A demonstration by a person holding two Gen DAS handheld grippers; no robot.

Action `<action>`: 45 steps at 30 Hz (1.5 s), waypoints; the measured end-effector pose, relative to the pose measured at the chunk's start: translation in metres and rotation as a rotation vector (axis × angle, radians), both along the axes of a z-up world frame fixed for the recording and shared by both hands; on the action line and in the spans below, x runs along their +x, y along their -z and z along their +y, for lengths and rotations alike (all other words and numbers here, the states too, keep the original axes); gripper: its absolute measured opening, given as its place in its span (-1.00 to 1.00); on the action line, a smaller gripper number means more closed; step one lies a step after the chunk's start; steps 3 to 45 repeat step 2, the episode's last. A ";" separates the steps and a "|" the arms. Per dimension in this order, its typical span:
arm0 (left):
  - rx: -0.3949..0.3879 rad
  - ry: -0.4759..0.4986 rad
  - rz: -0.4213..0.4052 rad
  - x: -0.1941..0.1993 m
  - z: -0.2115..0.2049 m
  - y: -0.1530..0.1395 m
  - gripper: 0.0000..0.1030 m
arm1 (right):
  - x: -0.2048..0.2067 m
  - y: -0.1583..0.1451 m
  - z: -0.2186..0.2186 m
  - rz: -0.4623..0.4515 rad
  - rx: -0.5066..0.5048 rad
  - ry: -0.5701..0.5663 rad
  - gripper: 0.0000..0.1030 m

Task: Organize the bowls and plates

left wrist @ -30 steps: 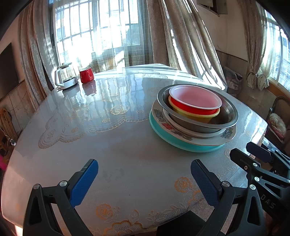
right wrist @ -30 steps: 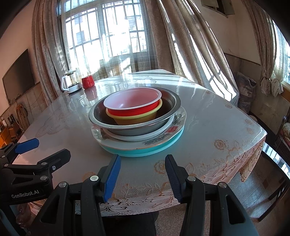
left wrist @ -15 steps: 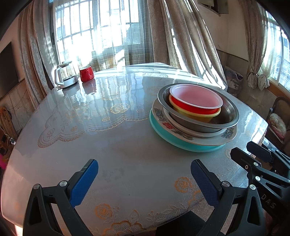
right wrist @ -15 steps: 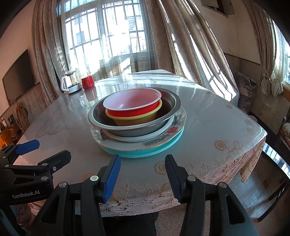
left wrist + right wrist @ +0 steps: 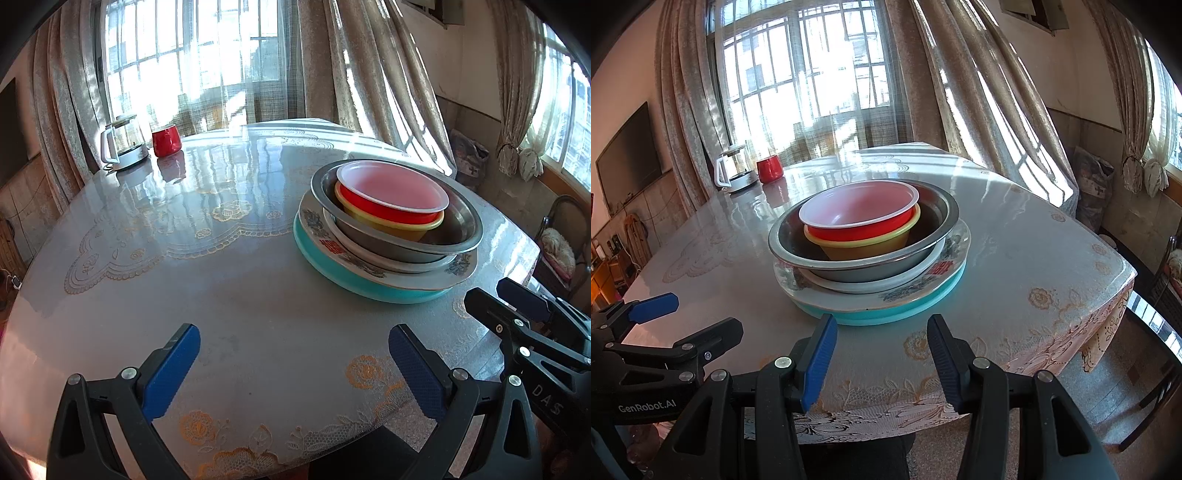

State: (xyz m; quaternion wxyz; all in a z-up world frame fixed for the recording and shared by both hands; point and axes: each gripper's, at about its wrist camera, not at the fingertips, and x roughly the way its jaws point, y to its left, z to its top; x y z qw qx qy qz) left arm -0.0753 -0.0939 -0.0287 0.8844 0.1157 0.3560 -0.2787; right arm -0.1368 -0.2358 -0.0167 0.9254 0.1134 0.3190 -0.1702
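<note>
Both sets of fingers (image 5: 171, 369) (image 5: 818, 360) stand apart, holding nothing (likely finished), short of the stack of bowls (image 5: 858, 218) nested on plates (image 5: 923, 282) near the tabletop (image 5: 221, 295) edge.

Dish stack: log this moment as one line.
left tool: open, empty | right tool: open, empty | dish stack: nested on table, untouched

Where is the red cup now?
In the left wrist view the red cup stands at the table's far left edge, just right of the glass kettle.
</note>
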 end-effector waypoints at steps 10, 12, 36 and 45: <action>0.007 -0.011 0.000 0.003 -0.001 0.001 0.99 | 0.001 -0.002 -0.005 -0.006 0.004 0.007 0.00; 0.007 -0.011 0.000 0.003 -0.001 0.001 0.99 | 0.001 -0.002 -0.005 -0.006 0.004 0.007 0.00; 0.007 -0.011 0.000 0.003 -0.001 0.001 0.99 | 0.001 -0.002 -0.005 -0.006 0.004 0.007 0.00; 0.007 -0.011 0.000 0.003 -0.001 0.001 0.99 | 0.001 -0.002 -0.005 -0.006 0.004 0.007 0.00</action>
